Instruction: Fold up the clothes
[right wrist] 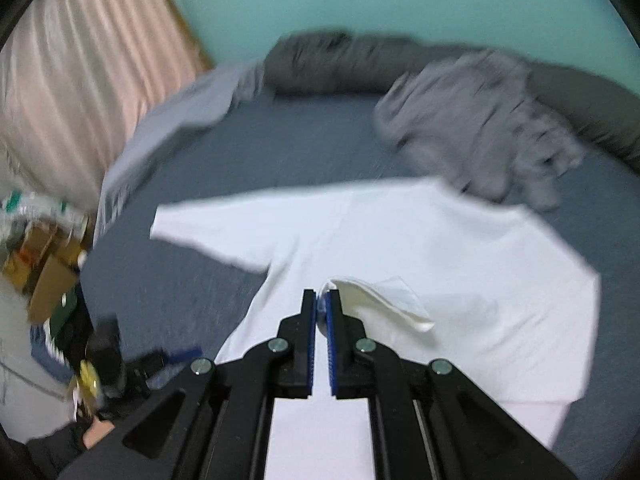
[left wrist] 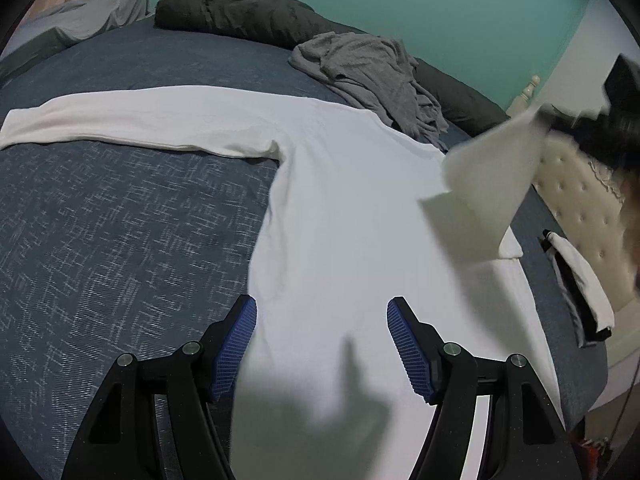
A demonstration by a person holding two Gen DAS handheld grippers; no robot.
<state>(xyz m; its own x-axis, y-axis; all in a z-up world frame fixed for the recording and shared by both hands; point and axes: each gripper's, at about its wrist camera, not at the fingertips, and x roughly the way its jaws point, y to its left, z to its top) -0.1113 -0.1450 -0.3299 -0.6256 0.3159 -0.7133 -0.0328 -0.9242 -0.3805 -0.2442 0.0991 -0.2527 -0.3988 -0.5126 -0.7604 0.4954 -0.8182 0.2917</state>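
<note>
Left wrist view: left hand-held gripper (left wrist: 322, 314), fingers spread wide, holding nothing, above the shirt's lower body.
Right hand-held gripper (right wrist: 321, 304): clamped on the shirt's lifted sleeve end.
White shirts: one (left wrist: 352, 208), spread flat on the bed (left wrist: 120, 208).
Grey garments: one (left wrist: 372, 76), crumpled just beyond it.
</note>
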